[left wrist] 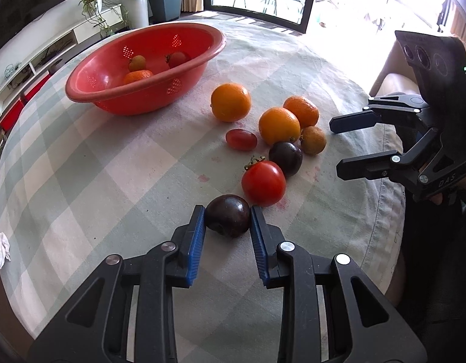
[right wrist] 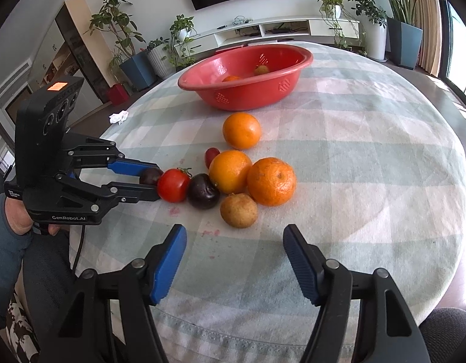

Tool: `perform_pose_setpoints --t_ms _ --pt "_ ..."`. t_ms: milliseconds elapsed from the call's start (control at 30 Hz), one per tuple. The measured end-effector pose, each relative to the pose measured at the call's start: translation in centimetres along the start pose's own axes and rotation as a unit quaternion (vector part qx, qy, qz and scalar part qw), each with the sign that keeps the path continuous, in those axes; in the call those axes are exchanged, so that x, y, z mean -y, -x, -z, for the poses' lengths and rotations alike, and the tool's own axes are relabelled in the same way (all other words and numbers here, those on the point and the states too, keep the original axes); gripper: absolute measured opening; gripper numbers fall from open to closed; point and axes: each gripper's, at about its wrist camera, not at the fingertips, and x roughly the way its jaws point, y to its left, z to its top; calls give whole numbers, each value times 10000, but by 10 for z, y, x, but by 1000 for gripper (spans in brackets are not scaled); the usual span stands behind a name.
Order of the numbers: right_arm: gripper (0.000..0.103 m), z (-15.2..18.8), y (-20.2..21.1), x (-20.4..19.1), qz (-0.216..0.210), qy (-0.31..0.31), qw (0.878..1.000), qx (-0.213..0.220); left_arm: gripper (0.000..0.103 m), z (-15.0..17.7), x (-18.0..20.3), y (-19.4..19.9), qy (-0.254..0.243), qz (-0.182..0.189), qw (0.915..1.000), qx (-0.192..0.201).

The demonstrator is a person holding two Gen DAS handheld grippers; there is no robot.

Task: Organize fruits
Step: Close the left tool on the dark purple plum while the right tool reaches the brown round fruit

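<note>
The left hand-held gripper [left wrist: 227, 220] has its blue pads pressed on both sides of a dark purple fruit [left wrist: 227, 219] that sits on the table [left wrist: 112, 181], just beside a red tomato [left wrist: 263, 183]. The right hand-held gripper [right wrist: 234, 243] hangs with its jaws partly apart and nothing between them, near the table's edge and short of a small brown fruit [right wrist: 239, 210].

The left wrist view shows the gripped fruit whole; in the right wrist view only a sliver of it shows between the left fingers and the tomato. The right wrist view alone shows the person's hand [right wrist: 19, 216] and blue sleeve on the left handle.

Loose on the checked cloth lie eight fruits: three oranges [left wrist: 230, 102] [left wrist: 279, 126] [left wrist: 301, 111], two dark purple ones counting the gripped one, the second [left wrist: 285, 158] touching the tomato, one tomato, one small red oval fruit [left wrist: 241, 139] and the brown one. The oval fruit is half hidden behind an orange in the right wrist view.

The red basket [left wrist: 148, 103] stands well behind them. The left wrist view shows three fruits inside: an orange, a brownish one and a red one; from the right wrist only two can be made out over the rim. A crumpled white tissue [left wrist: 0, 249] lies at the table's edge.
</note>
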Motion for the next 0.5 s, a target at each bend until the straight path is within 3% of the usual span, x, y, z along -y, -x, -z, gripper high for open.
perform_pose_setpoints --t_ms 200,500 --pt "68 -4 -5 -1 54 40 10000 7 27 7 -3 28 625 -275 9969 381" --pt "60 -12 -16 -4 263 145 9995 -5 27 29 20 54 1667 -205 9817 900"
